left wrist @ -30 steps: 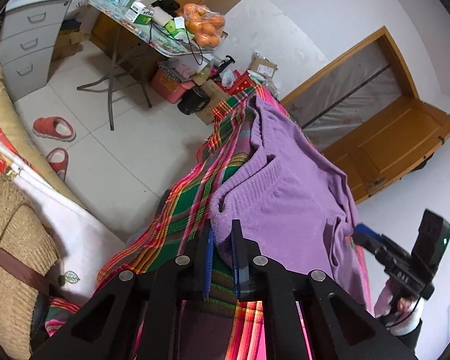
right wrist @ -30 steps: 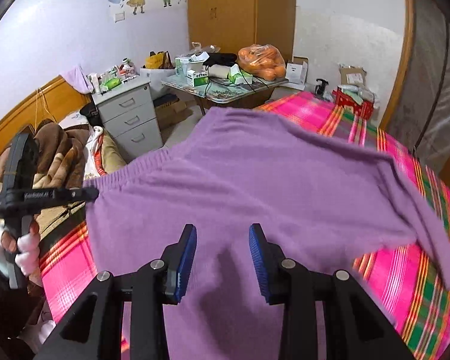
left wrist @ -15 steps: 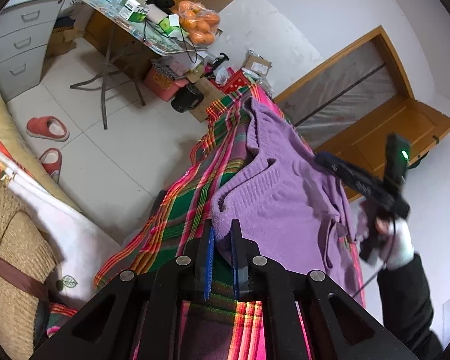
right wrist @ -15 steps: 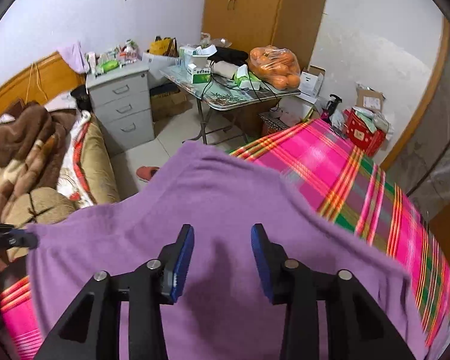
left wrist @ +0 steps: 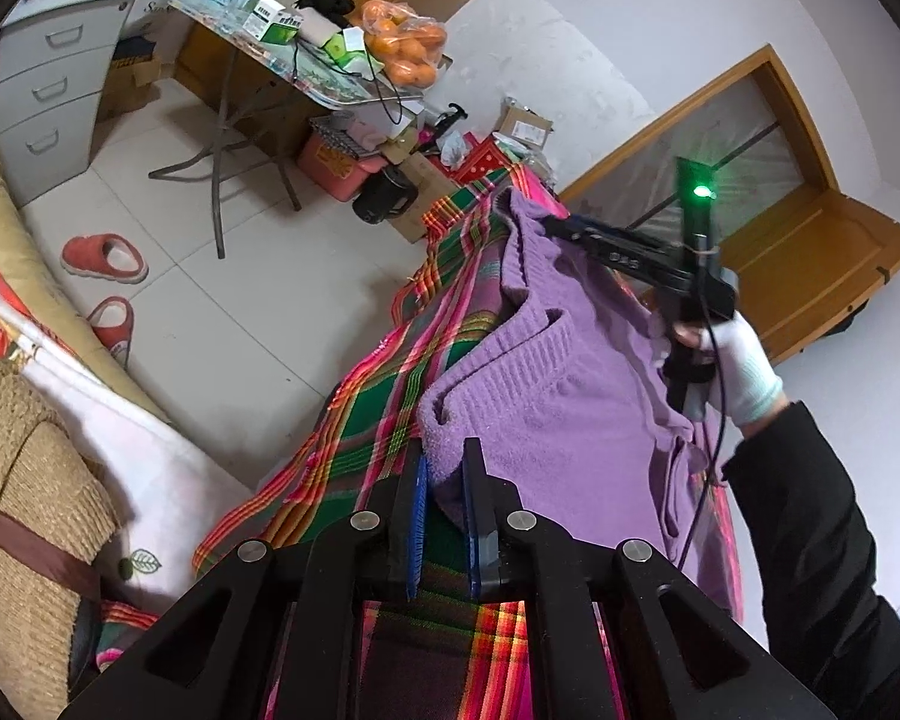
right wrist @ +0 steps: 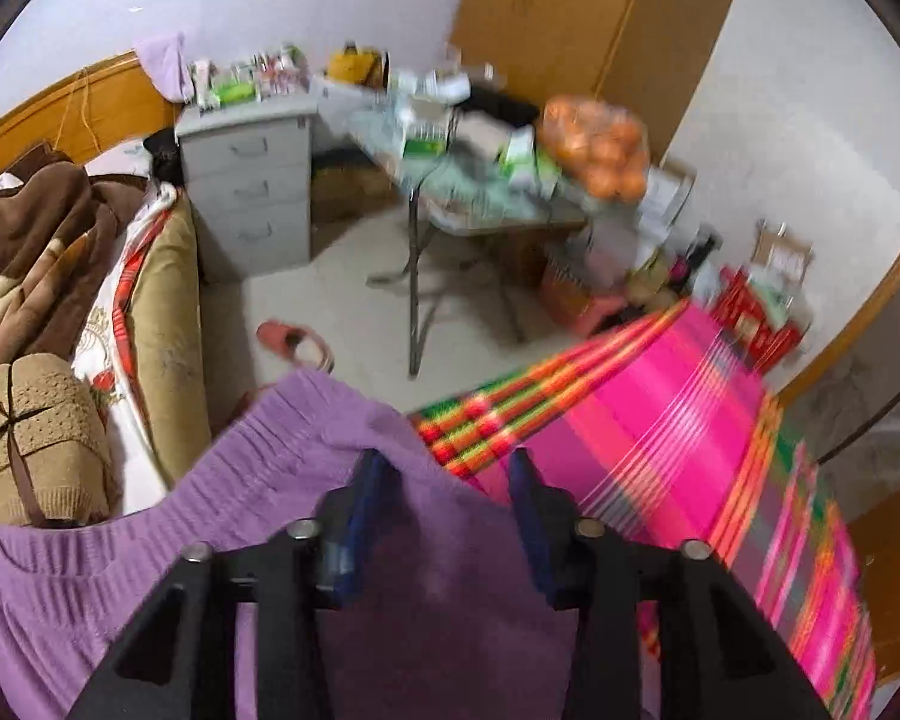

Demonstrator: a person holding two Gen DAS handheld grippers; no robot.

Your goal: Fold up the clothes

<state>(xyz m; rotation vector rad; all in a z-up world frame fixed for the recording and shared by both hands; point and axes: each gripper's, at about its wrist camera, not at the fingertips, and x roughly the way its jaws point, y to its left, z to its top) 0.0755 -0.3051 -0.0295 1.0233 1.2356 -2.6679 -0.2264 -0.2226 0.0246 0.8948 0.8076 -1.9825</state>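
Observation:
A purple knit sweater (left wrist: 570, 396) lies spread on a bed with a pink and green plaid cover (left wrist: 384, 420). My left gripper (left wrist: 444, 480) is shut on the sweater's near corner, with cloth bunched between its blue pads. A white-gloved hand (left wrist: 738, 366) holds my right gripper (left wrist: 564, 227) over the sweater's far end. In the right wrist view, the right gripper (right wrist: 444, 474) hangs above the sweater's ribbed edge (right wrist: 306, 414). Its jaws are closing, the cloth lies under them and the pads press on nothing.
Beyond the bed's edge are a tiled floor with red slippers (left wrist: 105, 255), a folding table (left wrist: 306, 78) with boxes and a bag of oranges (left wrist: 405, 45), and a grey drawer cabinet (right wrist: 249, 180). A second bed with a brown blanket (right wrist: 36, 240) stands at the left.
The right gripper has swept across the sweater from the near side to its far end and rolled a little. The left gripper has kept its hold in place.

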